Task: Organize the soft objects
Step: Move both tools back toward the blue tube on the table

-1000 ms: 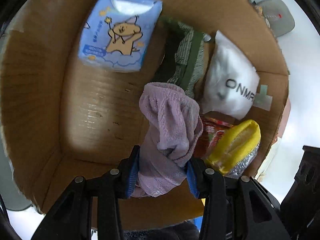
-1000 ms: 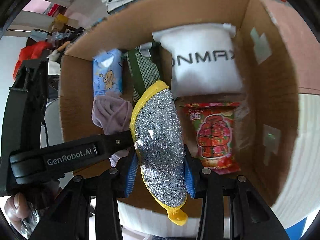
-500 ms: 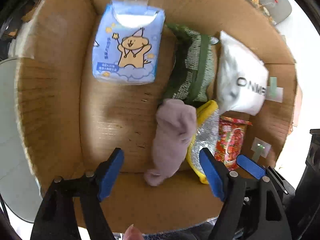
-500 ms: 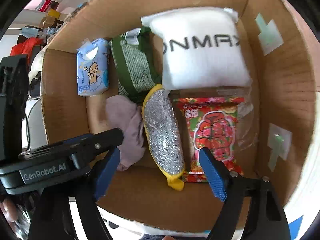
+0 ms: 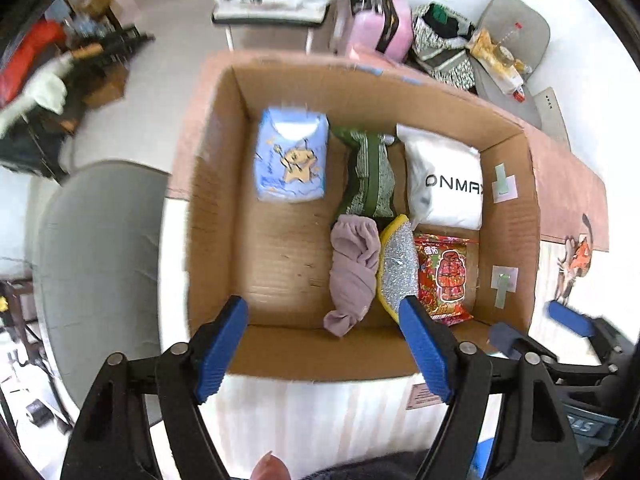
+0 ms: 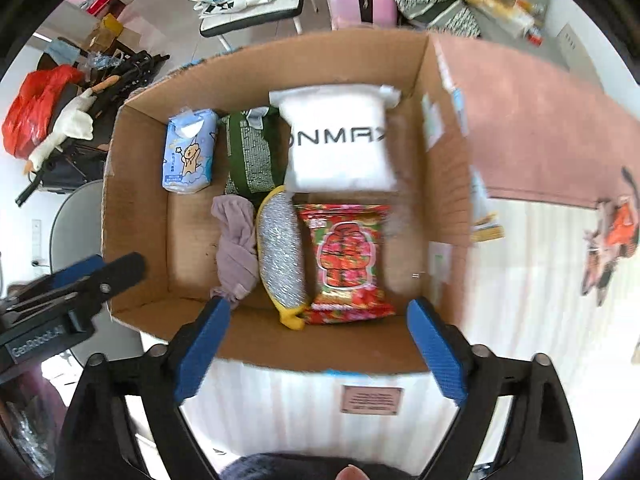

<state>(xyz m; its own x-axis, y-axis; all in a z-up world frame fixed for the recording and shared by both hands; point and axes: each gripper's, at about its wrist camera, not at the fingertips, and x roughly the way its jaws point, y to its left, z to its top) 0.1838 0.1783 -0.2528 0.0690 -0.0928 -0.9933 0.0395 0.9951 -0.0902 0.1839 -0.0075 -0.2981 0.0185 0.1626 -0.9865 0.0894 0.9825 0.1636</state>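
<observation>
Left wrist view: The left tool [image 5: 322,322] points down over a cardboard box [image 5: 216,208] that stands on the tabletop [image 5: 320,408]. Its jaws are opening and nothing is between them; the tool is released. The mauve cloth [image 5: 354,270] lies on the box floor, above the gap between the blue pads and nearer the right-hand pad [image 5: 424,348], clear of both. Its long axis runs from the near box wall toward the far wall, with the twisted tail end nearest the tool. The silver scouring pad [image 5: 398,268] lies just beside the cloth on its right, parallel to it, touching it along one edge. A red snack bag [image 5: 444,276] lies right of the pad. Along the far wall, from left to right: a blue tissue pack [image 5: 290,160], a green bag [image 5: 370,176] and a white bag [image 5: 444,184]. The right tool [image 5: 560,320] shows at the right edge, outside the box.

Right wrist view: The right tool [image 6: 316,338] also points down, above the near box wall [image 6: 320,344]. Its jaws are opening with nothing between them; it is released. The scouring pad [image 6: 282,256] lies in the box above the gap between the pads, apart from both. Its long axis runs from the near wall toward the far wall, with the yellow tip [image 6: 292,320] nearest the tool. The cloth [image 6: 236,248] lies against its left side, the snack bag [image 6: 348,264] against its right. The left tool [image 6: 92,272] shows at the left edge.
</observation>
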